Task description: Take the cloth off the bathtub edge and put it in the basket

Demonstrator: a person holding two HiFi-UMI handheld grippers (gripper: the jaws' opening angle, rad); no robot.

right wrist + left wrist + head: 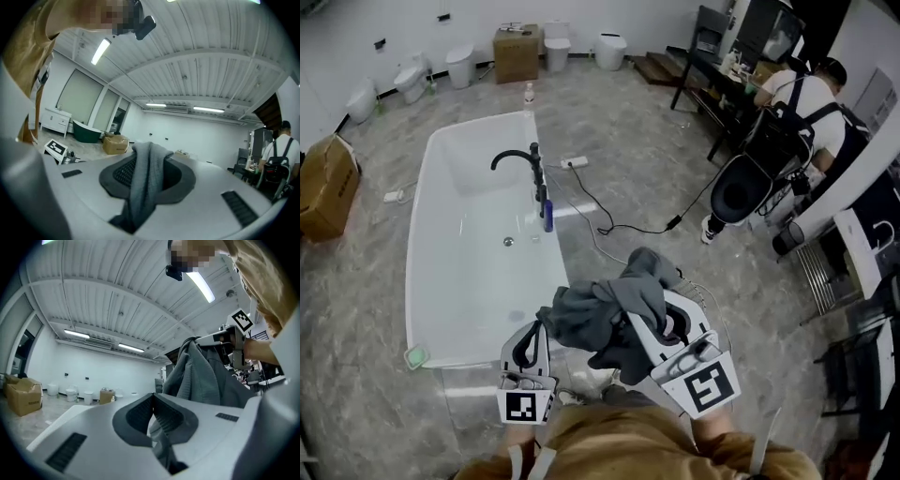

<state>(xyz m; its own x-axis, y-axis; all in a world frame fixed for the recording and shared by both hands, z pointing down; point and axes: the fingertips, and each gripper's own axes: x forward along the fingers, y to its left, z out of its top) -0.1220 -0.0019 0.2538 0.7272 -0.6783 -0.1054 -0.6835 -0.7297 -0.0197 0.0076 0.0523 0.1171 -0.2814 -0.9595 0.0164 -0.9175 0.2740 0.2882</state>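
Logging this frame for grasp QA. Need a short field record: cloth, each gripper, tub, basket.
cloth: gray cloth, bunched, off the tub edge, hanging between the two grippers
left gripper: left gripper, jaws closed on a fold of the cloth
right gripper: right gripper, jaws closed on a strip of the cloth that drapes over them
bathtub: white bathtub, no cloth on its rim, black faucet on the right side
basket: not visible in any view
bystander: person at a desk, far right

bathroom-fixture showroom or storeroom: freestanding bathtub (420, 234), toilets (461, 66) lined along the wall (403, 23), cardboard boxes (516, 54).
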